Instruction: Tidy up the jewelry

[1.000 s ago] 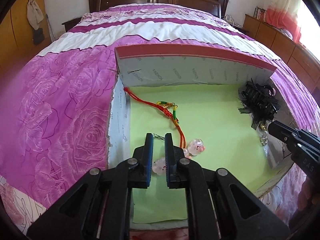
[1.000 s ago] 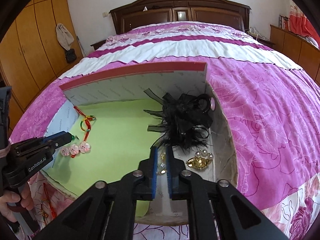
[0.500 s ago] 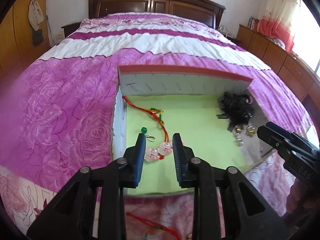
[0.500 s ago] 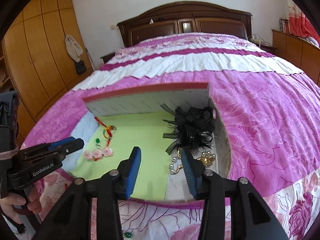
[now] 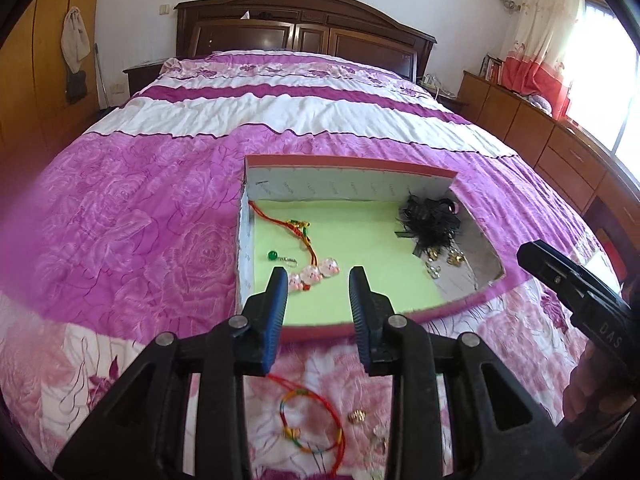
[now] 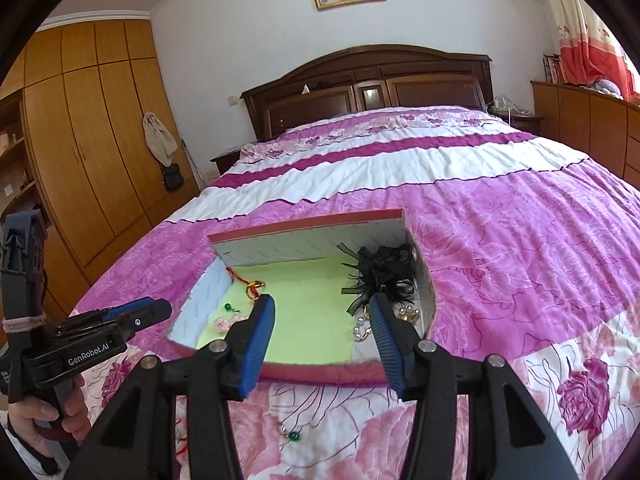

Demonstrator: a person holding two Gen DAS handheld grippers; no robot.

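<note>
A bed (image 5: 132, 240) with a pink-and-white floral quilt carries an open shallow box (image 5: 352, 164). A multicoloured cord bracelet (image 5: 312, 424) and a gold ring (image 5: 357, 416) lie on the quilt near the box's front edge.

Box (image 5: 348, 168), red rim, green liner: red cord w/ pink pig charms (image 5: 314, 274), green bead earring (image 5: 273, 255) at left; black feather hairpiece (image 5: 432, 220), gold/pearl pcs (image 5: 444, 260) at right. Outside on bedspread: multicolour cord bracelet (image 5: 312, 424), gold bead (image 5: 357, 416), green earring (image 6: 294, 436).

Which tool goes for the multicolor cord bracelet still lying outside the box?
Left. The left tool is open and empty, and the bracelet lies on the bedspread right below it, short of the box. The right tool is open but further right.
</note>
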